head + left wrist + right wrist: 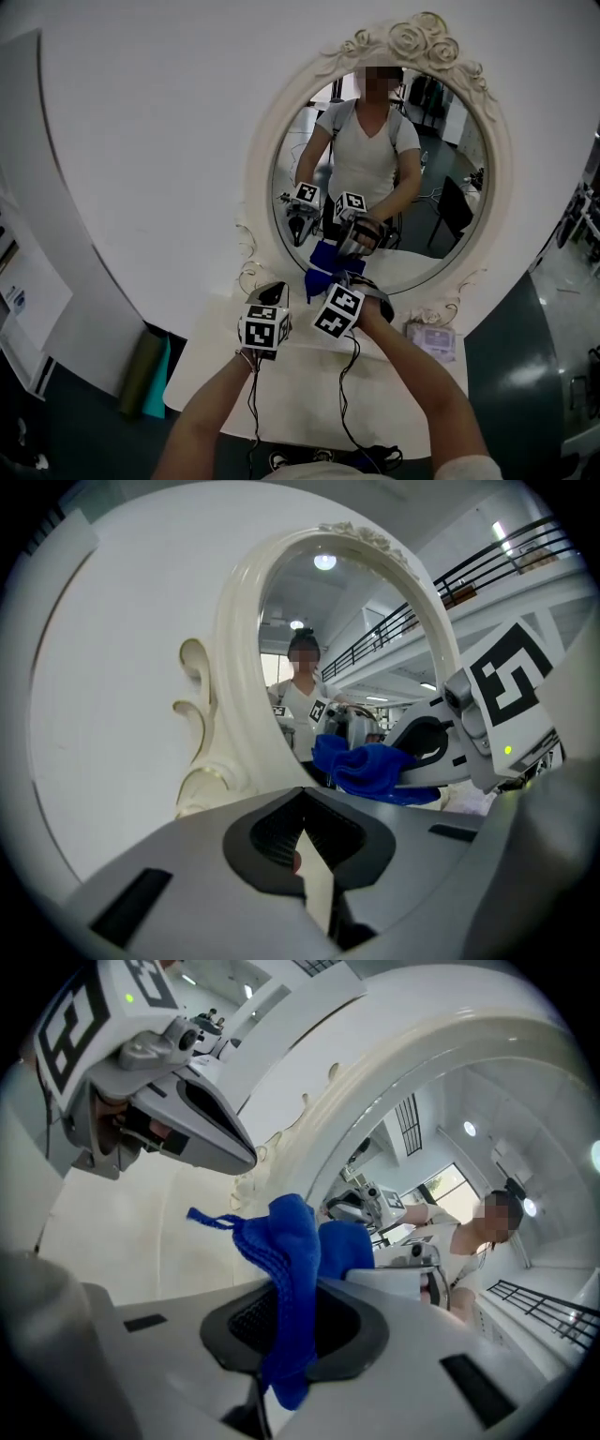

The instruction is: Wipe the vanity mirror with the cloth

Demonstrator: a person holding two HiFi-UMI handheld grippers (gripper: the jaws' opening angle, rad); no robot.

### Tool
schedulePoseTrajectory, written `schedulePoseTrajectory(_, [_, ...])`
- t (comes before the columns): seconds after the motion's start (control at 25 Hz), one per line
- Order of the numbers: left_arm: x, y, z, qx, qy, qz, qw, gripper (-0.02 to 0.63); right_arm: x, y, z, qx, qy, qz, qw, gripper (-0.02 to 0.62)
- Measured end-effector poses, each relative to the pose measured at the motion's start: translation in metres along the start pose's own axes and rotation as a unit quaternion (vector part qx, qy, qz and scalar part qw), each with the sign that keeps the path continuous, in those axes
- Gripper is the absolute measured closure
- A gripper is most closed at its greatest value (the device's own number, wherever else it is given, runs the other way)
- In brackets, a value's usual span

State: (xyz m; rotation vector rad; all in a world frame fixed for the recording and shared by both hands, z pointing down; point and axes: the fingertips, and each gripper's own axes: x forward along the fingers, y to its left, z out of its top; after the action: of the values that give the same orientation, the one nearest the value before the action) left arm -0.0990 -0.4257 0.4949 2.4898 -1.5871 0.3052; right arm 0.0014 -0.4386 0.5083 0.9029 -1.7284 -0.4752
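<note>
Mirror [384, 178], an oval in a carved white frame, stands upright at the back of a white table [403, 394]. Left gripper [302, 846] hovers near the frame's lower left with its jaws all but together and nothing between them. Right gripper [292, 1330], just beside it, is clamped on the blue cloth [292, 1241], whose bunched end sits at the glass's lower edge.

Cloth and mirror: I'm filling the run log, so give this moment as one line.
step: wipe | right gripper: shut on blue cloth, held low against mirror | left gripper: shut, empty, beside right gripper
</note>
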Motion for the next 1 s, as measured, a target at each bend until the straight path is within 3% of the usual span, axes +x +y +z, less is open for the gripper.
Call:
schedulePoseTrajectory(0.2, [-0.005,-0.012,0.091,0.045,-0.051,-0.015,0.9976,0.600,-0.074,-0.075,0.011,0.014,-0.025,-0.019,0.999,0.529])
schedulePoseTrajectory(0.32, [-0.010,-0.019,0.165,0.063,-0.096,-0.022,0.9931,0.601,-0.136,-0.150,0.021,-0.010,-0.027,-0.089,0.996,0.529])
schedulePoseTrajectory(0.48, [-0.028,-0.031,0.270,0.089,-0.154,-0.010,0.9841,0.600,-0.223,-0.249,0.048,-0.059,-0.025,-0.222,0.973,0.529])
schedulePoseTrajectory(0.68, [-0.049,-0.059,0.374,0.117,-0.205,-0.011,0.9716,0.600,-0.297,-0.318,0.082,-0.100,-0.019,-0.322,0.941,0.529])
schedulePoseTrajectory(0.8, [-0.054,-0.070,0.408,0.124,-0.216,-0.010,0.9683,0.600,-0.314,-0.336,0.093,-0.117,-0.010,-0.343,0.932,0.529])
schedulePoseTrajectory(1.0, [-0.060,-0.075,0.428,0.124,-0.225,-0.010,0.9664,0.600,-0.313,-0.345,0.102,-0.131,0.001,-0.349,0.928,0.529])
